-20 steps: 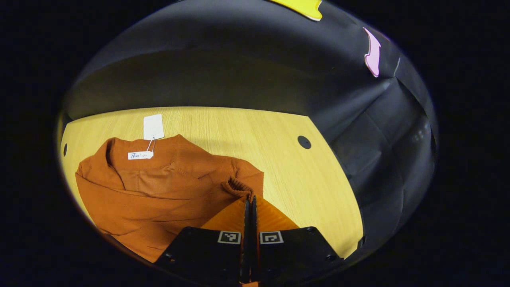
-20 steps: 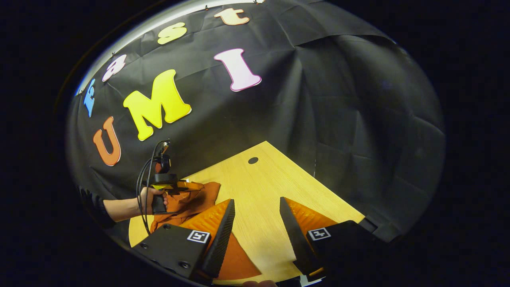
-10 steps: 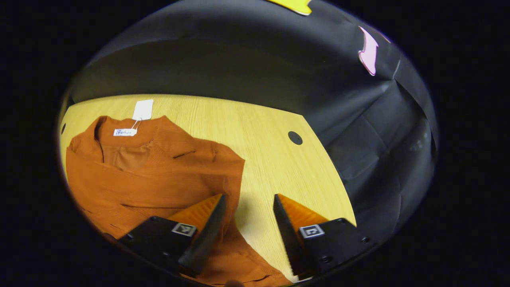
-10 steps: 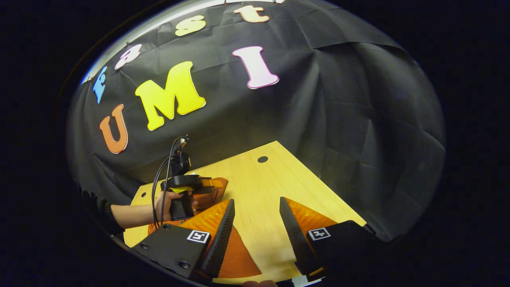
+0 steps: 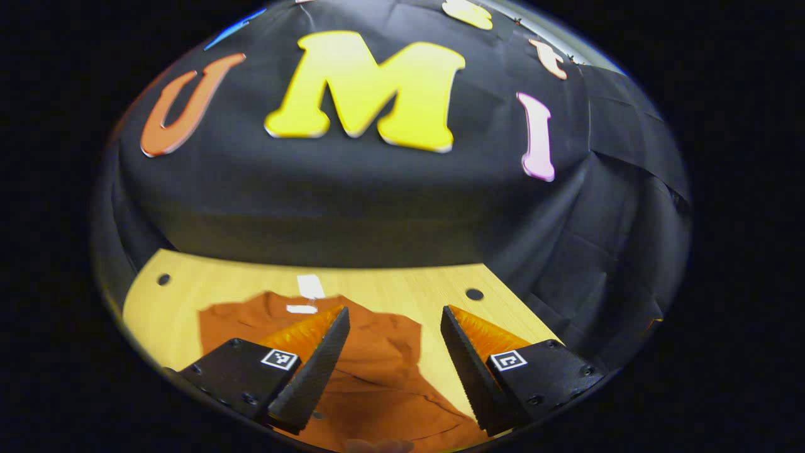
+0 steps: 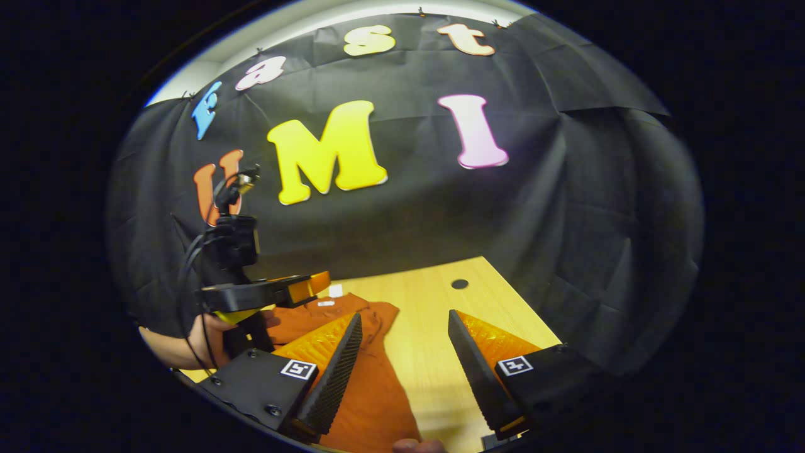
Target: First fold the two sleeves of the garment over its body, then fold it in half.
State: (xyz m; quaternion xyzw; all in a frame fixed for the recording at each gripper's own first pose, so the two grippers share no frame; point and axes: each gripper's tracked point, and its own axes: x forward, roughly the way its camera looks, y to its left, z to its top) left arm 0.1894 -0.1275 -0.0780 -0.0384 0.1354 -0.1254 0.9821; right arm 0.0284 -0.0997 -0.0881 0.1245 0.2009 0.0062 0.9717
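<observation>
Rust-orange cloth, the garment (image 5: 371, 371), lies flat on the pale wooden table (image 5: 157, 308) with its neck toward the booth's black wall. A white hang tag (image 5: 309, 286) rests on the wood just past the collar, and a small white label (image 5: 302, 309) sits inside the neck. In the left gripper view the left gripper (image 5: 393, 352) hangs above the garment with its fingers spread wide and nothing between them; the cloth shows in the gap, creased in soft folds. A dark round hole (image 5: 474, 294) marks the table near its far right corner.

In the right gripper view the right gripper (image 6: 402, 362) is likewise spread apart and holds nothing, with the garment's right edge under its left finger and bare wood under the right one. Farther off to the left, a hand (image 6: 210, 330) grips the handle of the left gripper (image 6: 314, 286), raised above the garment's collar end.
</observation>
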